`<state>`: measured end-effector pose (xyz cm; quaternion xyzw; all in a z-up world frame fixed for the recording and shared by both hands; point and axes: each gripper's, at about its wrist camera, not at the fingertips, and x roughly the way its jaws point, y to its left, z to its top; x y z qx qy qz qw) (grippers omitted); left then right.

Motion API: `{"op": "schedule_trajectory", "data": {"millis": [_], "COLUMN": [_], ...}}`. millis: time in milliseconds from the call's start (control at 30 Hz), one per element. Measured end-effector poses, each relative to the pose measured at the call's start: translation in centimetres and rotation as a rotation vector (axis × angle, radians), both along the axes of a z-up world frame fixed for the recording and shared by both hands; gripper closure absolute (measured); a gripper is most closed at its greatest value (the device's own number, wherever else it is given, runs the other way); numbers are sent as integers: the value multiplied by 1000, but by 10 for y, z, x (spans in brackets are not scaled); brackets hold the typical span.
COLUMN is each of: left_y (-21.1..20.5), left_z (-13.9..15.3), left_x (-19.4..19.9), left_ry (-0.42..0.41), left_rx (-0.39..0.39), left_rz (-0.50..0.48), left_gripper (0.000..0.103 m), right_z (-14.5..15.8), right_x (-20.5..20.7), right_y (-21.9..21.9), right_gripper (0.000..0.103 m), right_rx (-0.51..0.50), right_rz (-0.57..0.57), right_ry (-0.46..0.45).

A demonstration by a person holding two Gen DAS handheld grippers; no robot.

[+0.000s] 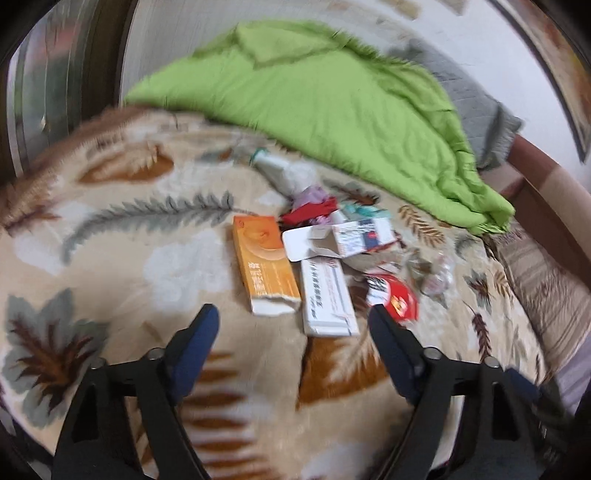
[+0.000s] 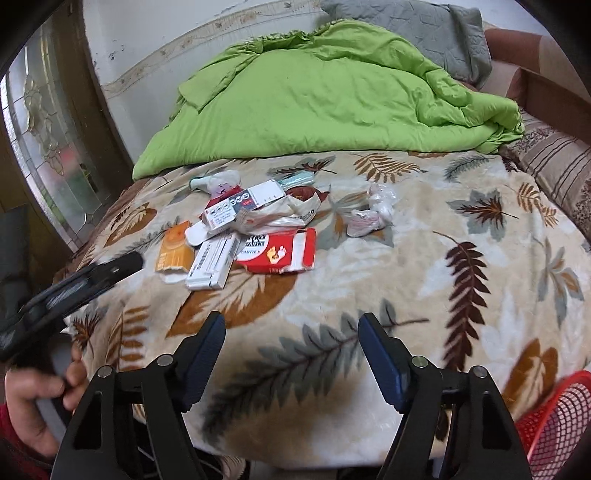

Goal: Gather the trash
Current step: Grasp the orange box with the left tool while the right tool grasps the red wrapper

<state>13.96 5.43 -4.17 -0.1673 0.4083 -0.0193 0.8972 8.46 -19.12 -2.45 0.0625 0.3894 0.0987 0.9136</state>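
Trash lies in a heap on the leaf-patterned blanket (image 2: 424,258). It holds an orange box (image 1: 264,264), a long white box (image 1: 327,299), an opened white carton (image 1: 343,236), a red packet (image 1: 397,299), a plastic bottle (image 1: 280,170) and crumpled wrappers (image 2: 373,210). My left gripper (image 1: 293,314) stands open just short of the orange box and the white box, with only blanket between its fingers. Seen from the right wrist, that gripper (image 2: 96,275) is at the left, near the orange box (image 2: 175,251). My right gripper (image 2: 291,321) is open over bare blanket, well short of the red packet (image 2: 277,251).
A green quilt (image 2: 325,99) is bunched at the far side of the bed, with a grey cover (image 2: 421,33) behind it. A red mesh basket (image 2: 554,417) sits at the lower right. A person's hand (image 2: 33,398) grips the left tool's handle. A glass door (image 2: 55,129) stands at left.
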Motion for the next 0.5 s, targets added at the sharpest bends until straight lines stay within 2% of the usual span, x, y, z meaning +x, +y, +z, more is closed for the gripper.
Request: {"op": "schedule_trajectory", "data": {"millis": [33,100,167,267,300,367,433,500], "left_y": [3,7,9,13,12,10,8,9], "left_z": [-6,-15,-25,-43,-47,-49,-49,-51], "left_x": [15,34,50,71,75,82,88,92], "left_ry": [41,60,86,146,153,137,121,114], "left_rx": [-17,-35,3,-19,-18,-4,29,29], "left_rz": [9,28,61,67,67,65,60,57], "left_gripper": [23,23,26,43,47,48,56,57], "right_z": [-1,-4,-5,-4,-5,-8,-14,-19], "right_x": [3,8,10,15,17,26,39,53], "right_y": [1,1,1,2,3,3,4,3], "right_gripper": [25,25,25,25,25,25,25,24], "right_rx": [1,13,25,24,23,40,72,110], "right_rz": [-5,-14,-12,-4,-5,-3,-2,-2], "right_ry": [2,11,11,0,3,23,62,98]}}
